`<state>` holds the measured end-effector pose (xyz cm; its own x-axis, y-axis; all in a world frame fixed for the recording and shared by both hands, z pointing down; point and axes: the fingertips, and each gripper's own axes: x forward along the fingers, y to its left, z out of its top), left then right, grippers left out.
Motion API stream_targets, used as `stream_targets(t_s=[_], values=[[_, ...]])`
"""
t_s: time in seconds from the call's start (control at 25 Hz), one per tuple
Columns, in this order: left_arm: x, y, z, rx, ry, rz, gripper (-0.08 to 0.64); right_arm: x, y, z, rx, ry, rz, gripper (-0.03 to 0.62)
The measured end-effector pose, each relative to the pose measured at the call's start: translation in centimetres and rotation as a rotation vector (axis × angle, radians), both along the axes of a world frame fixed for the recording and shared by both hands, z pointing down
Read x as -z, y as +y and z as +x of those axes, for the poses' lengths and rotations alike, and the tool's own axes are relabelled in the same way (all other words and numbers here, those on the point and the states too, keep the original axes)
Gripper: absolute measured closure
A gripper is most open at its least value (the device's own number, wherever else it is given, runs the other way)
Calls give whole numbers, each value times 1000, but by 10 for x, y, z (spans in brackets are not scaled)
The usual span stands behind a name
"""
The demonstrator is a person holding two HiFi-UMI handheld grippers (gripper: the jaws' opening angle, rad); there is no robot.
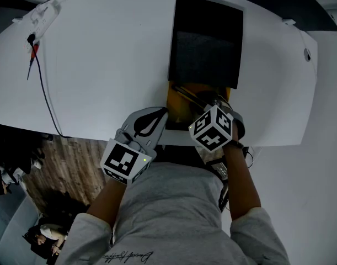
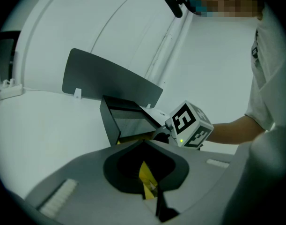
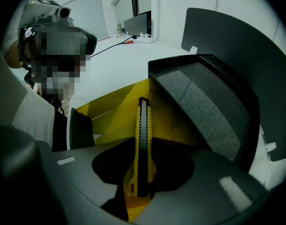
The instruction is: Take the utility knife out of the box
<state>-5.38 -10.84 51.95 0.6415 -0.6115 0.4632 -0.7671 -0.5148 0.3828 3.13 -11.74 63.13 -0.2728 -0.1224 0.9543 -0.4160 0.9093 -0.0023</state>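
In the head view, the utility knife [image 3: 142,135] is almost wholly covered by the right gripper [image 3: 139,191] and its marker cube. Ahead of the left gripper [image 2: 150,193], the interior of the box [image 1: 172,105] is masked by the gripper's own body — only a yellow sliver is exposed between the jaws. The connector [image 1: 32,44] far off to that gripper's left is too small to be identified.
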Motion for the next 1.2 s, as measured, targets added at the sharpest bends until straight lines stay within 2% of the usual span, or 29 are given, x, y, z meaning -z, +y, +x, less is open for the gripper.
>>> stream_targets(t_s=[0.56, 1.2], values=[[6, 1, 1, -2, 1, 11, 558, 9, 4, 1, 1, -12, 26, 461], [35, 3, 5, -32, -23, 78, 558, 51, 7, 4, -47, -101, 79, 461]])
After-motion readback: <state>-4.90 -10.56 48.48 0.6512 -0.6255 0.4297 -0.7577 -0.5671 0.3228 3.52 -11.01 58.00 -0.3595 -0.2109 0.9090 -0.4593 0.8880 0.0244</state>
